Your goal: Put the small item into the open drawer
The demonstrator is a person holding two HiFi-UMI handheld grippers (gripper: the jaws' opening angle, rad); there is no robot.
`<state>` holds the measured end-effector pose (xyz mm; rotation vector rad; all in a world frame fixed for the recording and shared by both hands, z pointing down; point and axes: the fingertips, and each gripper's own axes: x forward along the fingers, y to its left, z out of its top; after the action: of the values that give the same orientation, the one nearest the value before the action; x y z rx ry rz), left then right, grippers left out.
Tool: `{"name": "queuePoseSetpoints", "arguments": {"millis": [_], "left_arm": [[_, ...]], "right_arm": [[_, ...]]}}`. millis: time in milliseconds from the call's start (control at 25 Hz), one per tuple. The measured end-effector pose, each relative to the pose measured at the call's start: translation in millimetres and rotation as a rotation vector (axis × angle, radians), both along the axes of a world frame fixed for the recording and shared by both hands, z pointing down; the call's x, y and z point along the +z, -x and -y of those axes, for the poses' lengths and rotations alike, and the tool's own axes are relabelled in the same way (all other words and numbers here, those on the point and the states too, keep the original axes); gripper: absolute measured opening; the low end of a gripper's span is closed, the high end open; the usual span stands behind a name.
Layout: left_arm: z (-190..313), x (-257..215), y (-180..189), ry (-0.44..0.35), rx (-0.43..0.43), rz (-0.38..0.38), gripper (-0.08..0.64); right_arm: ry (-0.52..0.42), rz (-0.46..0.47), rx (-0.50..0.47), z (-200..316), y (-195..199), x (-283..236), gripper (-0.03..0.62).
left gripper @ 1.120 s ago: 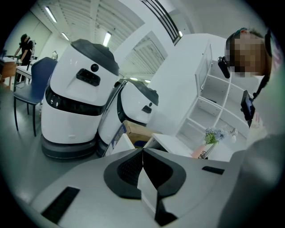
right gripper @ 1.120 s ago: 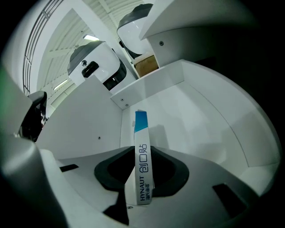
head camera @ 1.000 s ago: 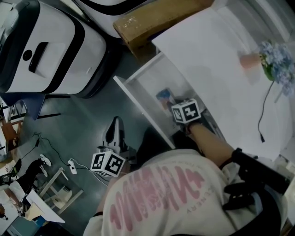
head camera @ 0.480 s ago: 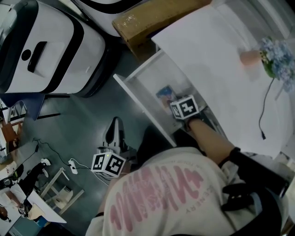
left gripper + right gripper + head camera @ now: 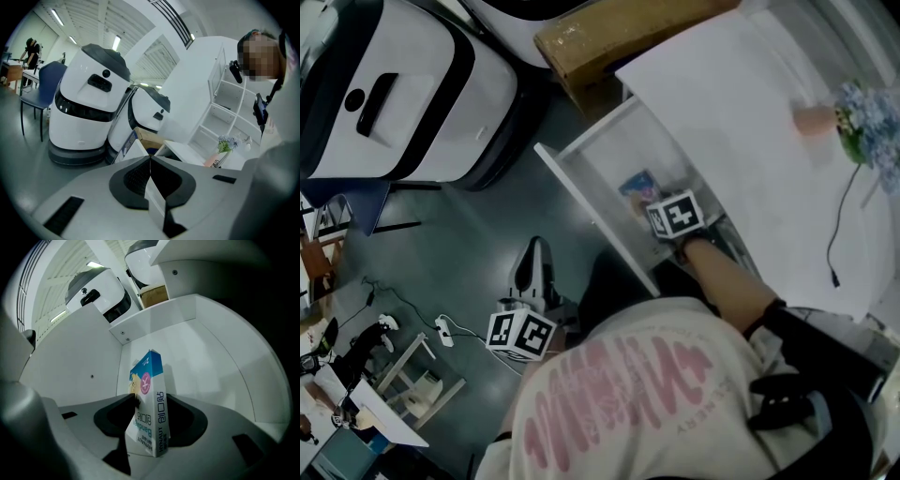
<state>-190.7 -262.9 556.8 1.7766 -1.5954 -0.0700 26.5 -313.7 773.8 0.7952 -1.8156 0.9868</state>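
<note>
The blue-and-white bandage box point(image 5: 149, 413), printed "HYNAUT Bandage" beside Korean lettering, stands tilted inside the open white drawer point(image 5: 197, 348). It sits between the fingers of the right gripper point(image 5: 150, 404), which are opening around it. The left gripper point(image 5: 150, 161) hangs above the floor point(image 5: 459, 244), its fingers closed together on nothing.

one box point(image 5: 147, 401), one drawer point(image 5: 591, 218)

Grey floor point(image 5: 478, 253); white rounded machines point(image 5: 412, 103); cardboard box point(image 5: 609, 42); white shelving point(image 5: 225, 103); ceiling strip lights point(image 5: 58, 18); blue chair point(image 5: 47, 84).
</note>
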Motion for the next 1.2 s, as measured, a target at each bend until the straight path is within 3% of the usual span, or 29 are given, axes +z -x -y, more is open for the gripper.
{"name": "queuePoseSetpoints", "arguments": {"millis": [400,560,920,1000,1120,1200], "left_arm": [[-6,-8,6,0.005,-0.011,0.022,0.031],[-9,-7,10,0.012,-0.013,0.031,0.031],[-10,-7,12,0.008,-0.009,0.033,0.031],[-10,-5,11,0.019,-0.005,0.026,0.031],[-10,-1,8,0.035,0.013,0.008,0.031],[-9,0,4,0.033,0.029,-0.014,0.031]], "right_arm": [[0.046,-0.041,-0.015,-3,-3,16,0.252],[-0.037,-0.093,-0.054,9,-3,11,0.227],[-0.046,-0.081,-0.05,12,0,11,0.235],[-0.016,-0.102,-0.046,7,-3,11,0.242],[0.162,-0.153,-0.01,-26,-15,18,0.255],[0.076,-0.093,0.004,-11,-9,21,0.246]]}}
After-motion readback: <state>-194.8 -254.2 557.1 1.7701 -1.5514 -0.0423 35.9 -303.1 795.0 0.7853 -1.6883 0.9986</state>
